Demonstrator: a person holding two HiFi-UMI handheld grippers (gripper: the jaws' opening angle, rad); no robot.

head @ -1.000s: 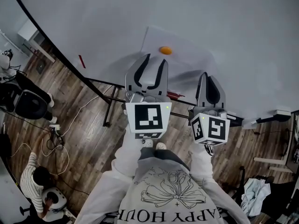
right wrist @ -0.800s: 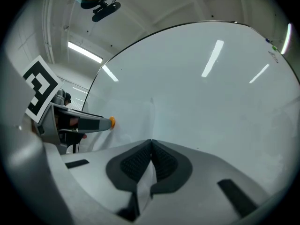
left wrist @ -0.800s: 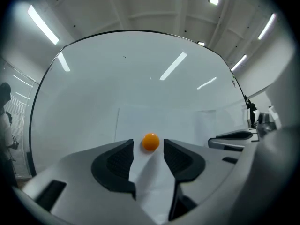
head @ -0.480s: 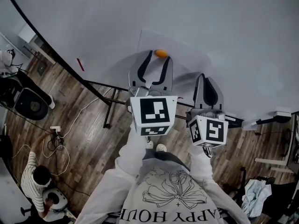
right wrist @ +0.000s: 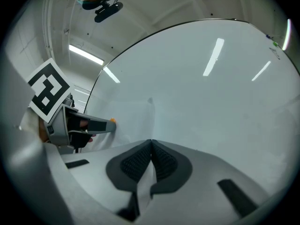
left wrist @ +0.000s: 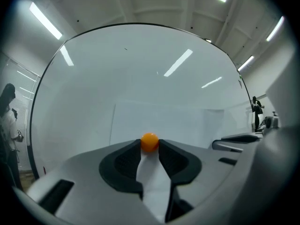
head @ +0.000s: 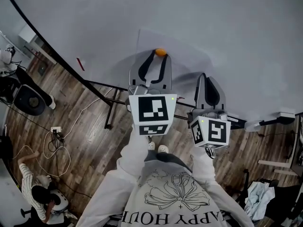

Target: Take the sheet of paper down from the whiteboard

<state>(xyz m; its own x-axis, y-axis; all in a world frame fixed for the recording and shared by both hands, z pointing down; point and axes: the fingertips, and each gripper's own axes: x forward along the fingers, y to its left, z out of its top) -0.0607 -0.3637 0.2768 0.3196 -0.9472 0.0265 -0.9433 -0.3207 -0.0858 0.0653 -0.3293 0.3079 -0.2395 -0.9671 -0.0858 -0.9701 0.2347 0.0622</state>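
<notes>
The person's white sleeves (head: 135, 157) reach forward to the whiteboard (head: 222, 22), one tool in each hand, both held level. The right gripper (right wrist: 151, 141) has its jaws pressed together on the sheet (left wrist: 187, 123), pinching it near its lower right part. There the paper lifts off the board in a soft fold.

The left gripper (head: 159, 56) sits just beside it, higher on the sheet. Its jaws have just been closing and now stand narrow around a small orange magnet (left wrist: 149, 141), both tips touching the ball. The magnet rests near the sheet's top edge, and the rest of the sheet lies flat on the board.

Down on the wood floor (head: 90, 141), well off to the left, another person (head: 40, 197) crouches among cables.
</notes>
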